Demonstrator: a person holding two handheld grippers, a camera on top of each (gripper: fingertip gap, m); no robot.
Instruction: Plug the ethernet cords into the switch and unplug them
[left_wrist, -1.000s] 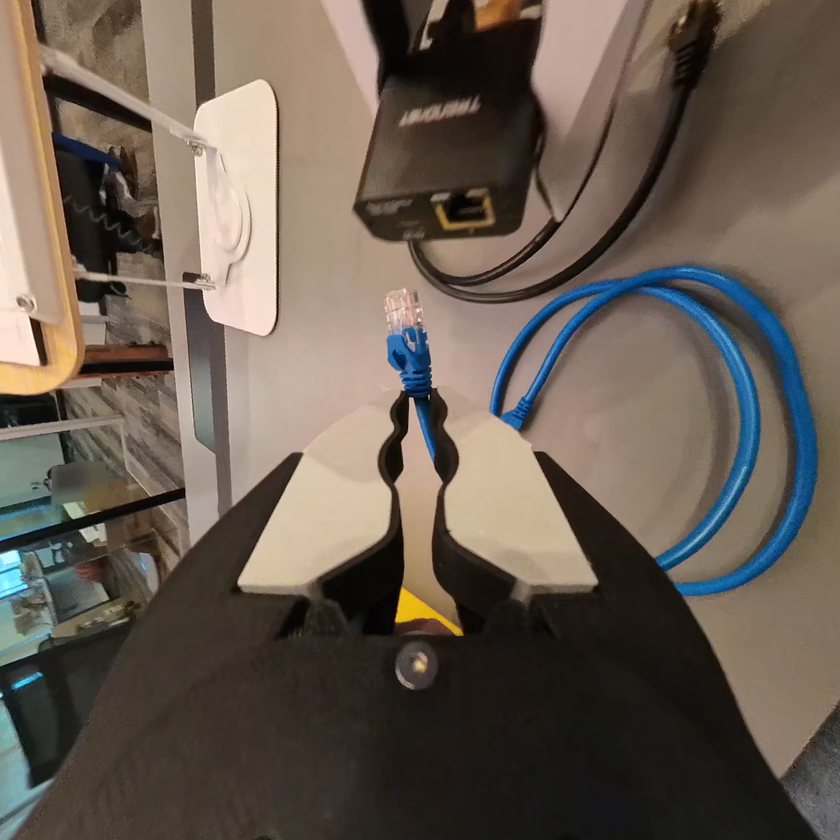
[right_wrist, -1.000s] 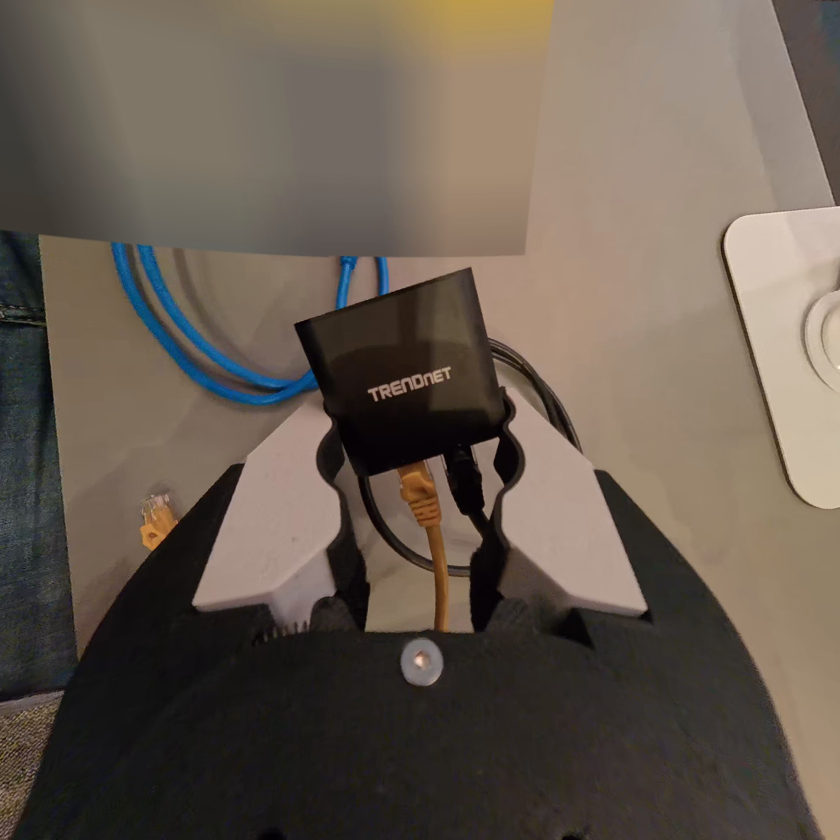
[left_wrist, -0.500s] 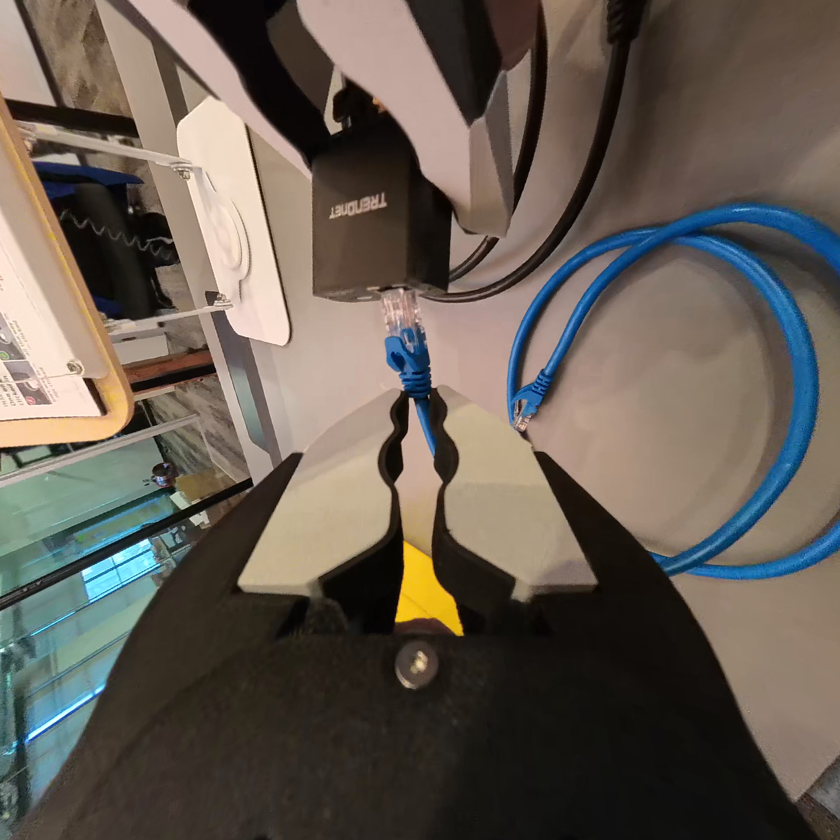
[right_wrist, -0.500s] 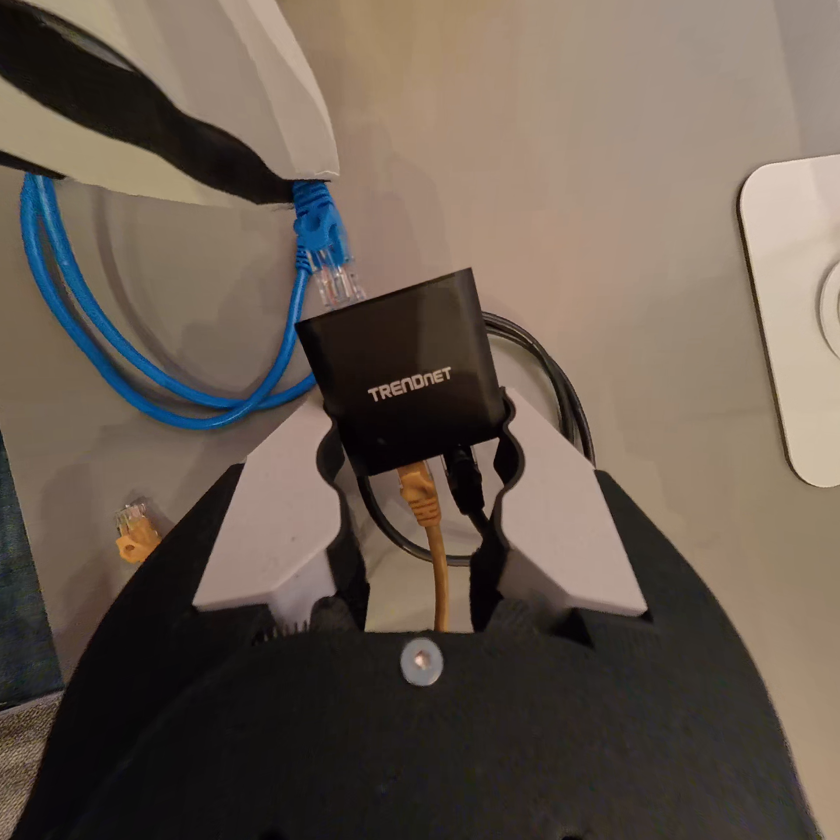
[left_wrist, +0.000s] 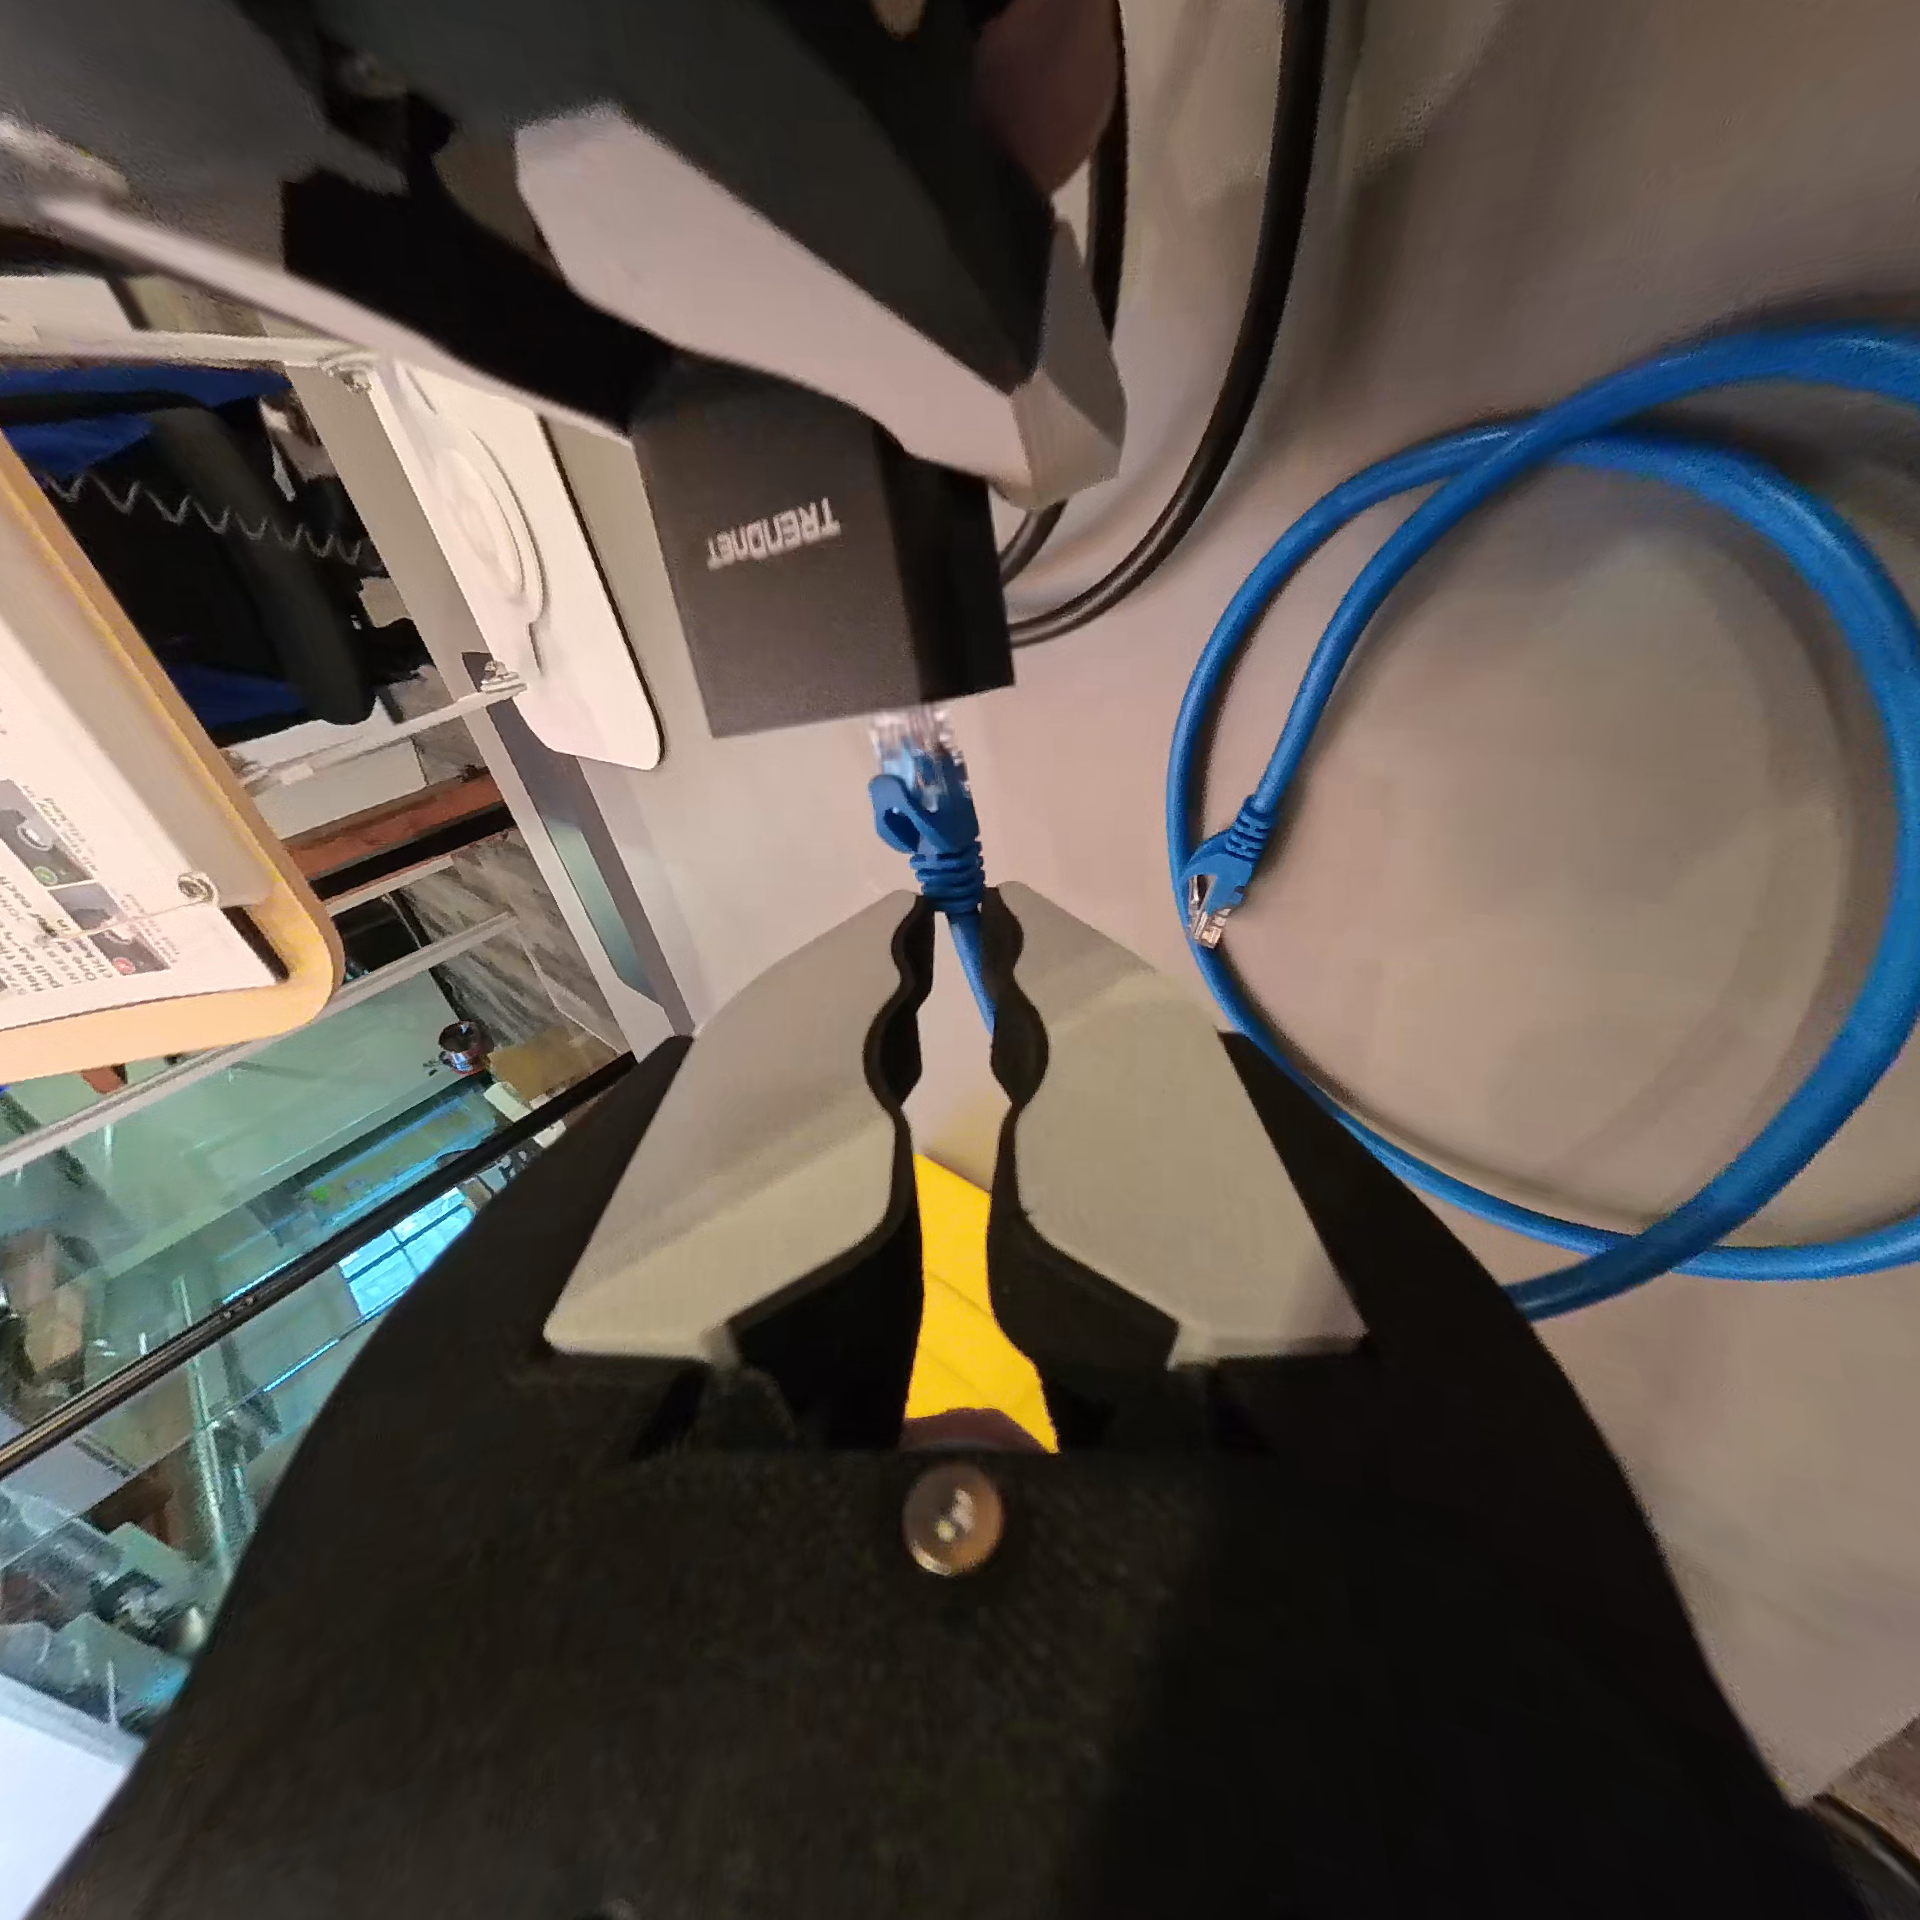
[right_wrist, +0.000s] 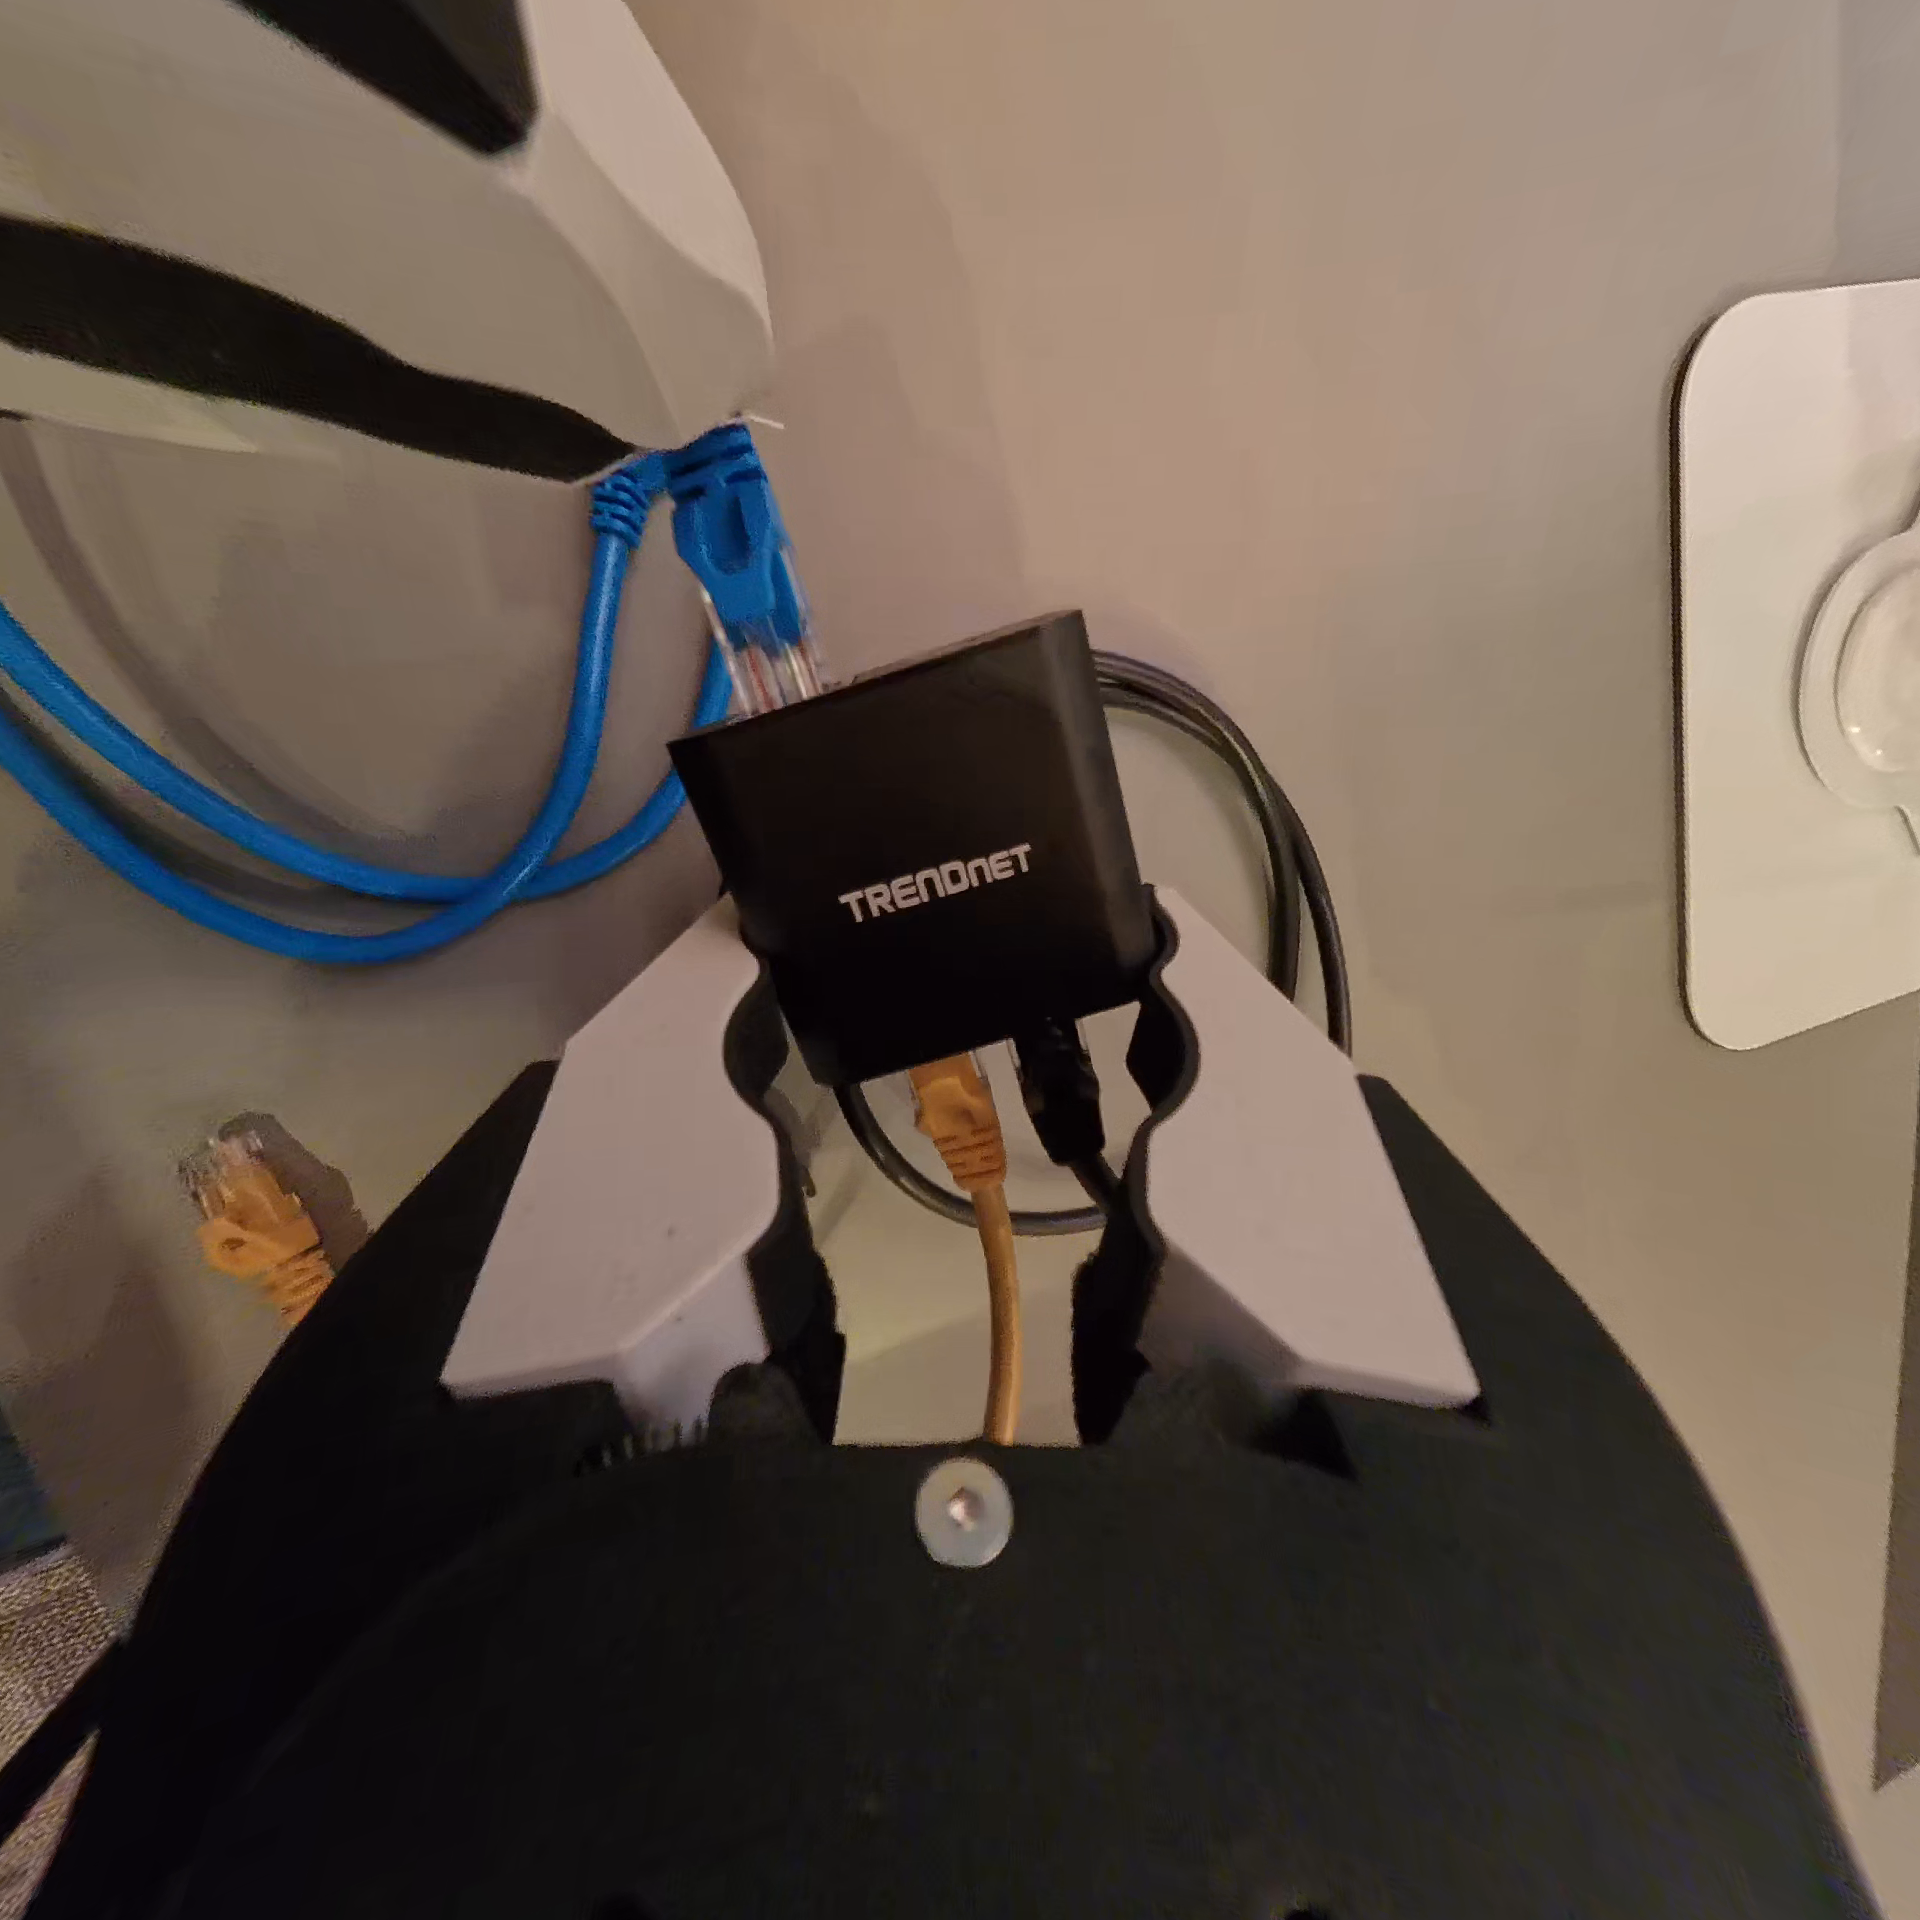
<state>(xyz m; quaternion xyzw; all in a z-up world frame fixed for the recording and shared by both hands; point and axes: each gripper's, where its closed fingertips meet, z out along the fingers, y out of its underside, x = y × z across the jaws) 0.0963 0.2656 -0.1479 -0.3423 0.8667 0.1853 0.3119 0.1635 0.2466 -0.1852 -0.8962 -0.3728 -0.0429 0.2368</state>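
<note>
My left claw (left_wrist: 954, 914) pinches the blue cord (left_wrist: 928, 805); its plug has closed from clear of the switch (right_wrist: 925, 852) to its 12 o'clock port mouth. Right claw (right_wrist: 951, 961) clamps the switch above the surface (right_wrist: 1351, 416). Insertion looks imminent, not seated.

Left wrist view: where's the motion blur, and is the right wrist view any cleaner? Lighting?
Left wrist view: the right gripper at top is smeared, the blue plug soft at its clear tip, and the wide lens bends the edges. Right wrist view: black switch and orange plug sharp, only the left gripper blurred; warm, dim light, soft shadows.
</note>
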